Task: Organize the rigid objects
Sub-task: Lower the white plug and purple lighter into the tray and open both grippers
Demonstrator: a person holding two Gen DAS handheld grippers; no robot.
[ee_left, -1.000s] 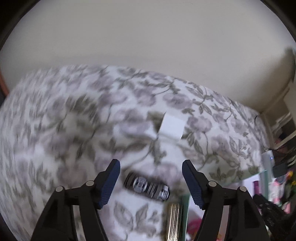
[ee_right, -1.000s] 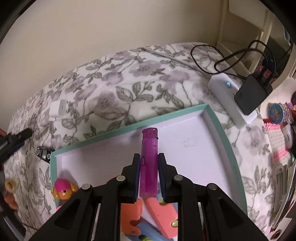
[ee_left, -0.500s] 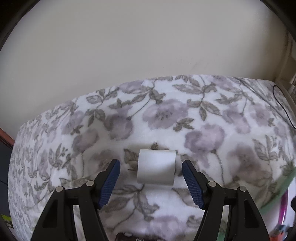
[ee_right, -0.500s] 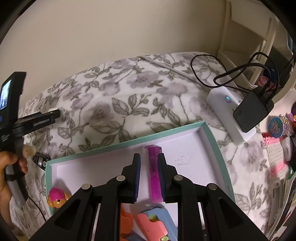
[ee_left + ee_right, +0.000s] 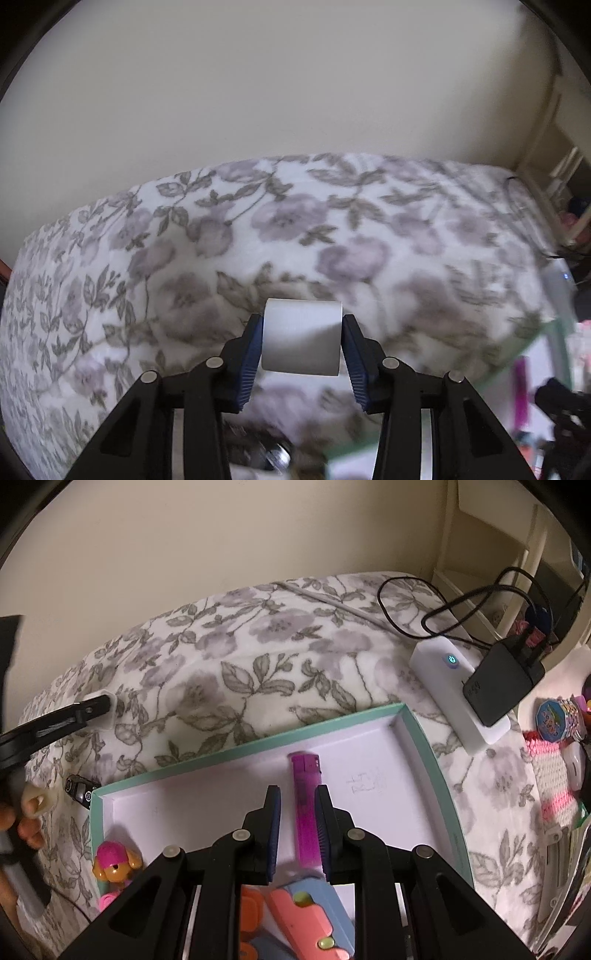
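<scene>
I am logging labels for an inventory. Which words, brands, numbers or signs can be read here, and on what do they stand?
Power sign, lit: on the white power bank.
Pale lettering on the black charger: too small to read.
Faint pencil marks on the floor of the teal tray: not legible.
Print on the round colourful item: too small to read.
White block, purple lighter: no text visible.

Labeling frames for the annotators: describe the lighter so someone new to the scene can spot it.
Find the shallow teal-rimmed tray on the floral blanket. On its pale floor, between the open fingers of the right gripper, lies the lighter. It is a slim, see-through magenta stick, unlike the dog figurine in the corner or the orange pieces nearest the camera.
</scene>
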